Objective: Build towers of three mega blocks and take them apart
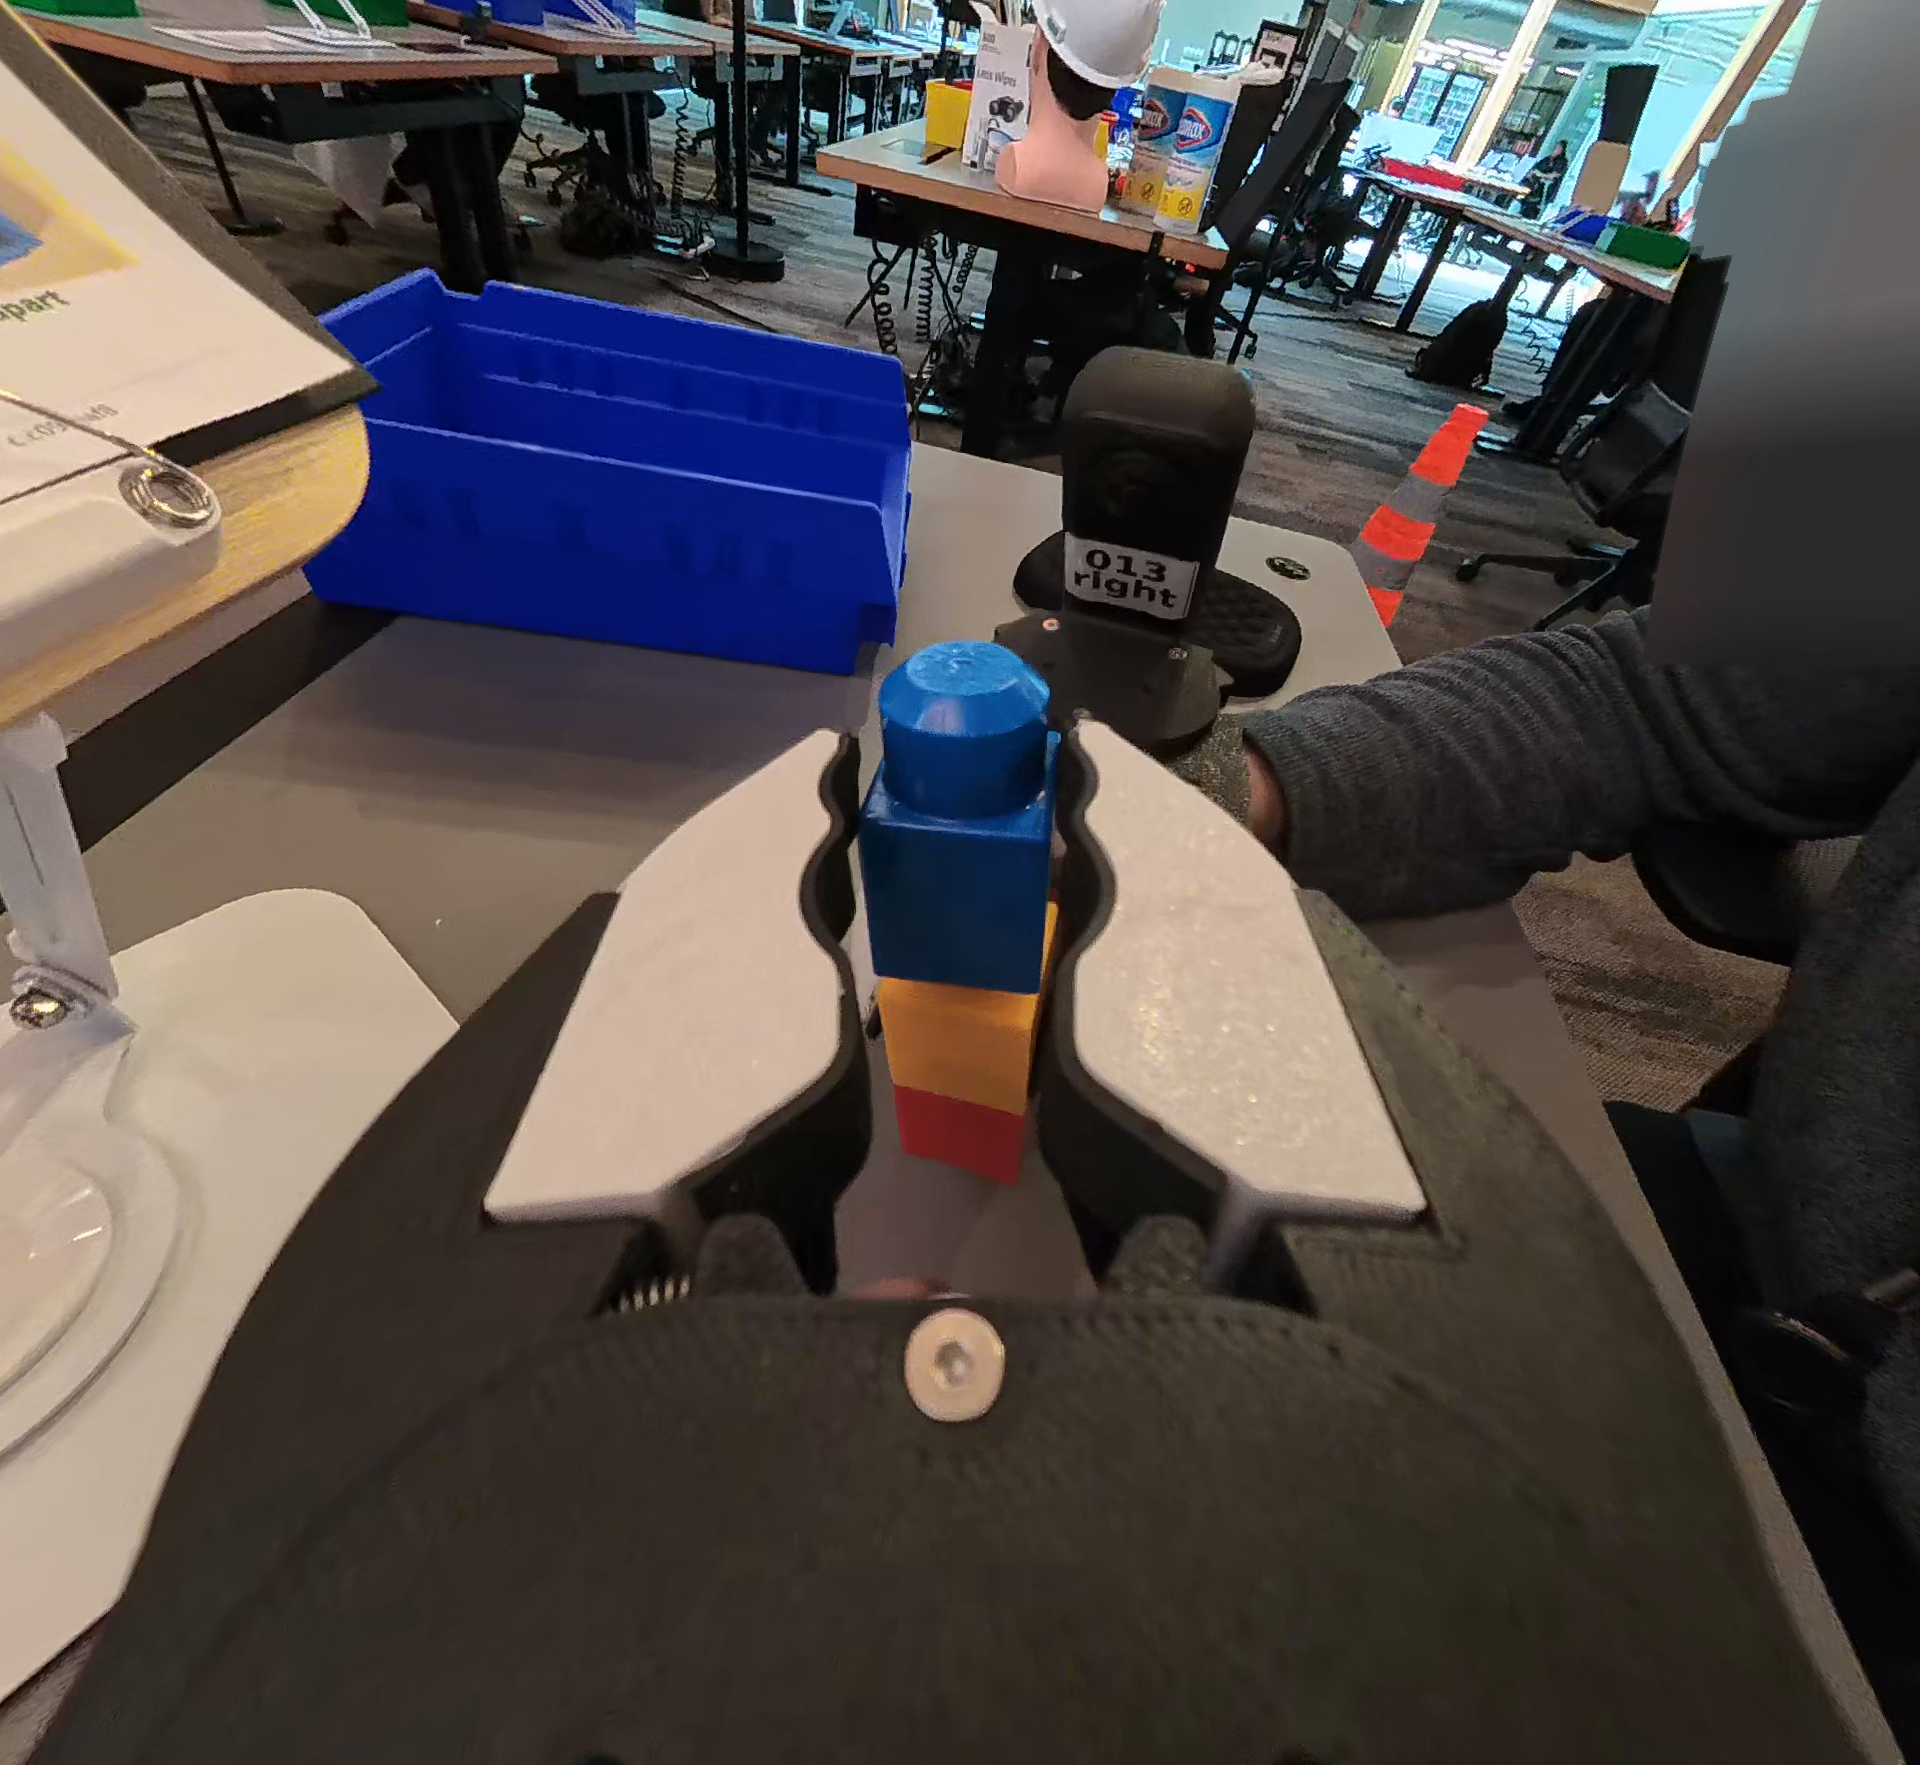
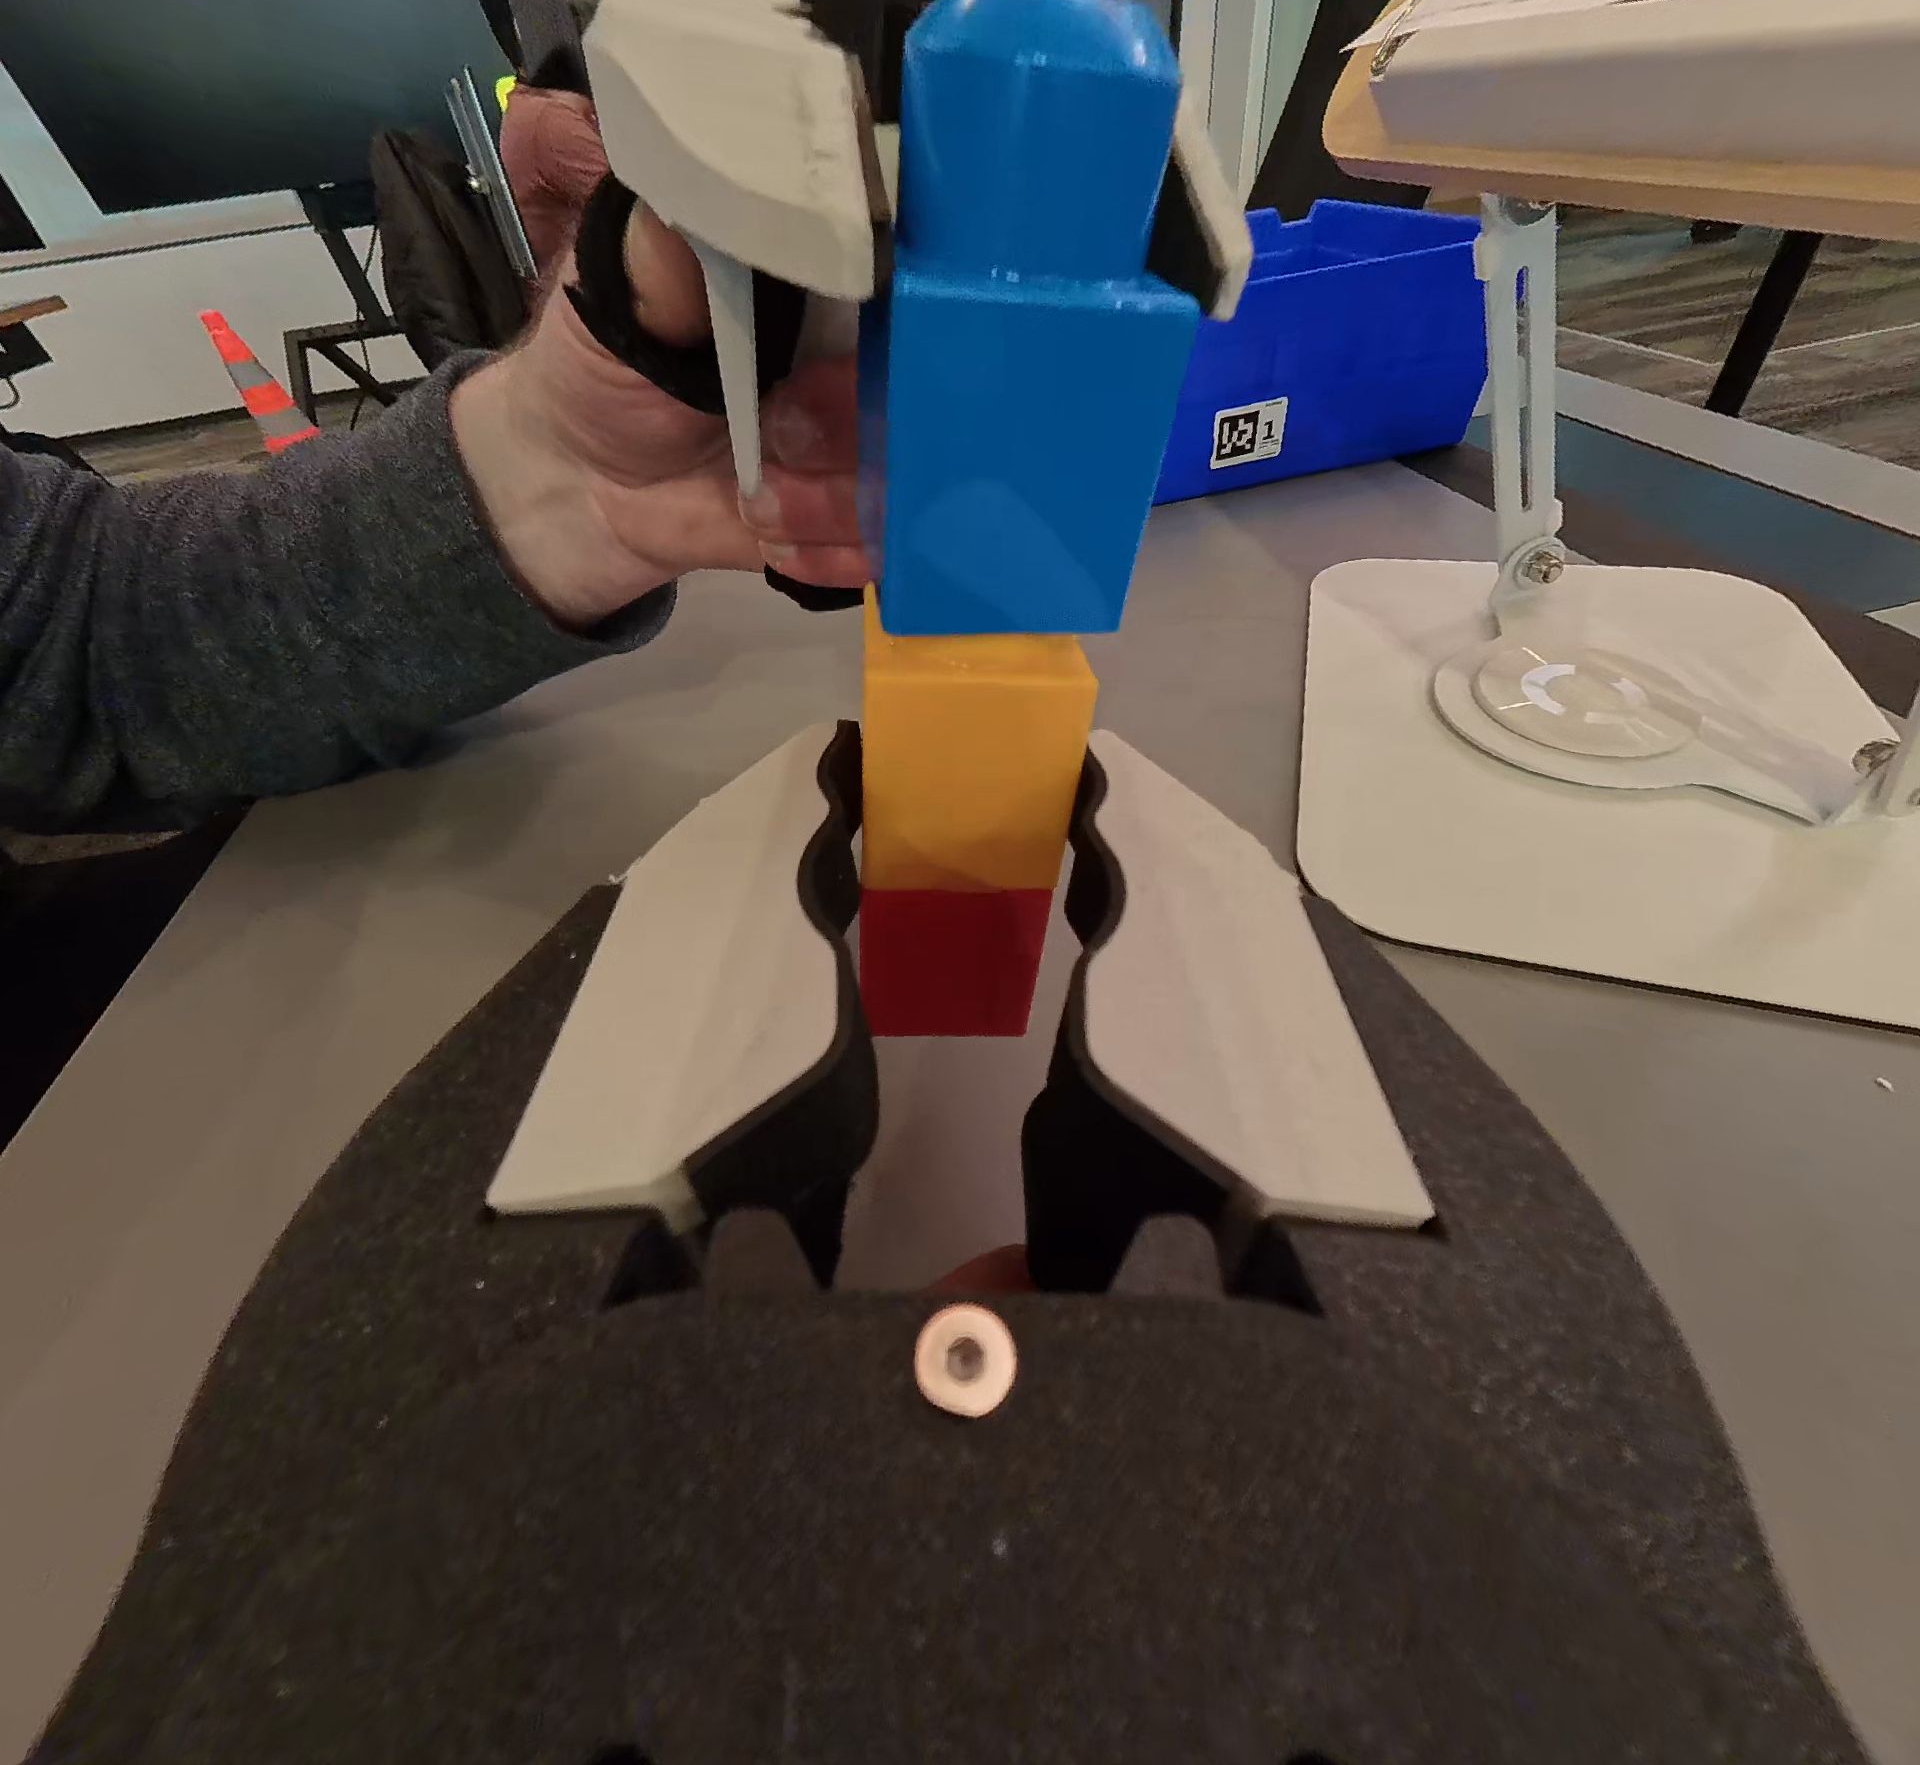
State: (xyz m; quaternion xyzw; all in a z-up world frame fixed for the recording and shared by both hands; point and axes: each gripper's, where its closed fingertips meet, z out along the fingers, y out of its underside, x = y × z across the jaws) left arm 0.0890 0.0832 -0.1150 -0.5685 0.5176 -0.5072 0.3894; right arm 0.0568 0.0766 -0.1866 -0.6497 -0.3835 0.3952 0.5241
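Observation:
A tower of three blocks stands between both grippers: blue block on top, yellow block in the middle, red block at the bottom. My left gripper is shut on the blue block. It also shows in the right wrist view, coming from the far side around the blue block. My right gripper is shut on the yellow block, above the red block. I cannot tell whether the red block touches the grey table.
A blue bin stands at the back of the table. A white stand base carries a tilted board with a printed sheet on the left. A person's grey sleeve reaches in from the right. The right gripper's black body is behind the tower. The left gripper's tips are roughly 8 centimetres from the right gripper's.

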